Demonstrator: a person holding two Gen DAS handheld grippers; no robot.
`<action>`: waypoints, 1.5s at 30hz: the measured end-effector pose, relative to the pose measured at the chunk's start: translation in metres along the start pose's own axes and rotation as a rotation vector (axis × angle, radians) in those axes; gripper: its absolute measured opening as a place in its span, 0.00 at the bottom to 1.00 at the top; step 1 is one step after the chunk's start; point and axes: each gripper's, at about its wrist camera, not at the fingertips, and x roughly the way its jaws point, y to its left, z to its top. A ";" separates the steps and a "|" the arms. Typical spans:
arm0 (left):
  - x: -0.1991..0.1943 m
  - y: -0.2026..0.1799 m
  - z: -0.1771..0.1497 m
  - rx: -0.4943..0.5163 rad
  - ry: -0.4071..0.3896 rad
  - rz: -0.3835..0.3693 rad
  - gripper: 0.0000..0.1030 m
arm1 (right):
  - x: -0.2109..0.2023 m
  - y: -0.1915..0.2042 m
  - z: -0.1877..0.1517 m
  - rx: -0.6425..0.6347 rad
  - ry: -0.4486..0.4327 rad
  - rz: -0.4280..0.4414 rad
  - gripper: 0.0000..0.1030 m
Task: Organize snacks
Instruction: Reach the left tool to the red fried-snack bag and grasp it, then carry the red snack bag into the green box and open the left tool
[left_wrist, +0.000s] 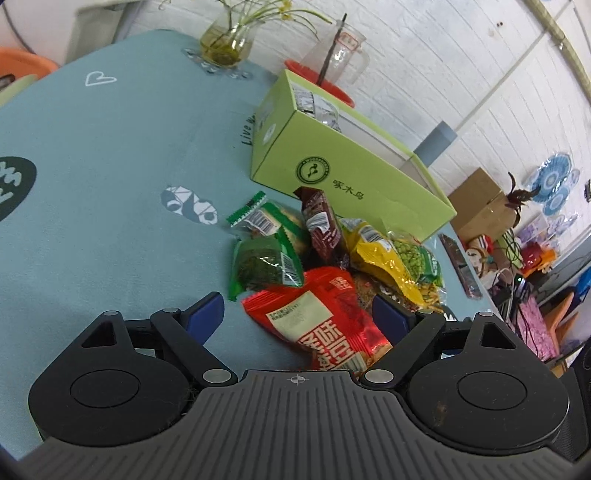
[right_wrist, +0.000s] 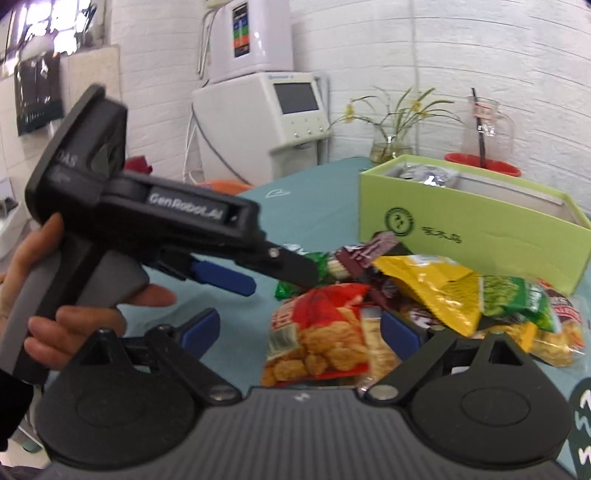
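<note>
Fingers (left_wrist: 207, 314) spread wide, straddling red packet (left_wrist: 317, 317)

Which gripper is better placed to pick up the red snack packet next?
Left. The left gripper is open with the red snack packet between its fingers; the right gripper is open beside it.

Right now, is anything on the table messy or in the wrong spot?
Yes. The snack packets lie in a jumbled heap on the blue tablecloth, overlapping each other, instead of inside the green box just behind them. The box is open and already holds a few packets at one end. Nothing looks torn or spilled.
</note>
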 end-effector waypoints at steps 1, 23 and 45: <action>-0.001 0.002 0.001 0.006 0.001 -0.001 0.73 | 0.007 0.003 0.000 -0.002 0.019 0.010 0.91; -0.012 0.015 -0.009 0.099 0.063 -0.007 0.72 | 0.025 0.040 -0.008 0.109 0.063 -0.002 0.90; 0.019 -0.088 0.101 0.240 -0.036 -0.078 0.20 | 0.011 -0.028 0.080 -0.108 -0.121 -0.153 0.64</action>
